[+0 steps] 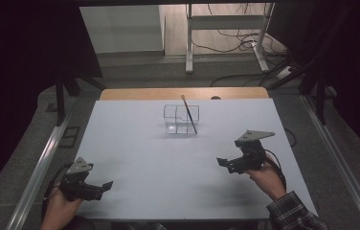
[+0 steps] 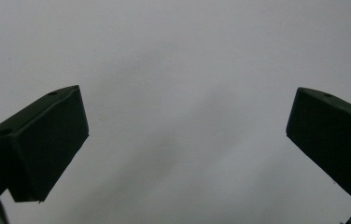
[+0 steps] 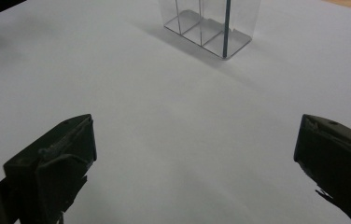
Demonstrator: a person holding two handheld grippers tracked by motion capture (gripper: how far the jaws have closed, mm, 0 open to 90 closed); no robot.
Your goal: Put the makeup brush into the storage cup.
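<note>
- Right claw [image 1: 223, 163] is wide open and holding nothing, hovering over the counter [image 1: 135, 143], well apart from the clear organizer [image 1: 181, 119].
- Left claw [image 1: 105, 185] is gaping and empty too, parked near the front edge.
- The brush [image 1: 188, 114] leans in the organizer's right compartment, handle sticking up, so I'd go for the upper shaft and lift straight up.

Open table [image 1: 135, 158] around clear organizer [image 1: 181, 119]
</note>
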